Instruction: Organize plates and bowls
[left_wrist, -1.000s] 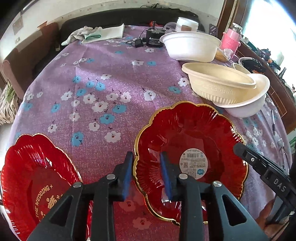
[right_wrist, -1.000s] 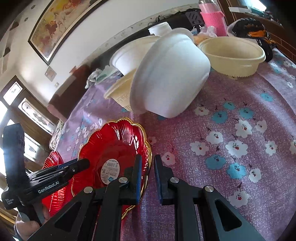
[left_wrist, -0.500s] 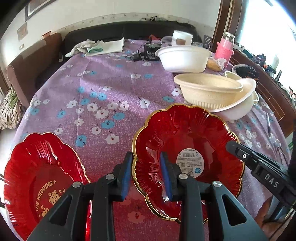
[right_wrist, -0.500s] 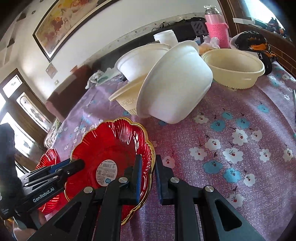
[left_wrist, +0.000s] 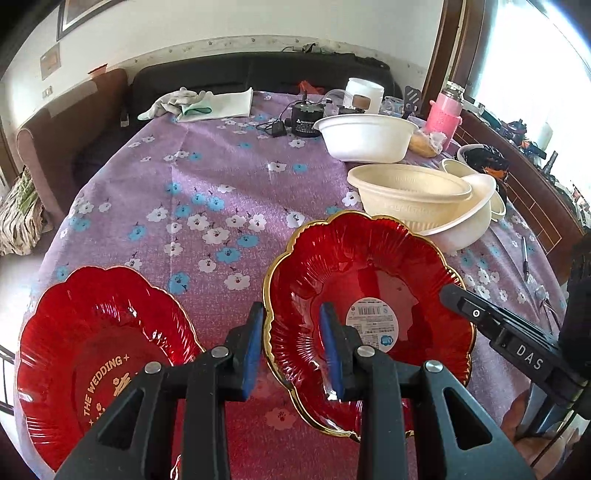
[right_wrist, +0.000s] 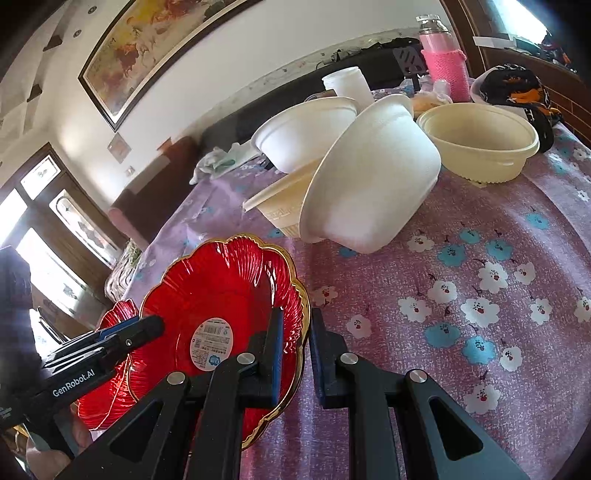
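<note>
A red gold-rimmed plate with a barcode sticker (left_wrist: 369, 288) is lifted off the table between both grippers. My left gripper (left_wrist: 291, 347) straddles its left rim, one pad on each side, with a gap showing. My right gripper (right_wrist: 297, 347) straddles the opposite rim (right_wrist: 299, 317), pads close to it. A second red plate lettered "THE WEDDING" (left_wrist: 96, 354) lies on the table at left. A cream bowl (left_wrist: 410, 192) sits in a tilted white bowl (left_wrist: 461, 225). Another white bowl (left_wrist: 365, 136) and another cream bowl (right_wrist: 480, 140) stand behind.
The round table carries a purple floral cloth (left_wrist: 207, 206). At its far side are a pink bottle (left_wrist: 445, 110), a white cup (left_wrist: 364, 94), a black adapter with cable (left_wrist: 304, 122), a cloth and glove (left_wrist: 199, 105). A pen (left_wrist: 524, 251) lies right.
Both grippers and the sticker plate have risen and tilted up, so more of the room shows. The plate's rim stays between both pairs of fingers.
</note>
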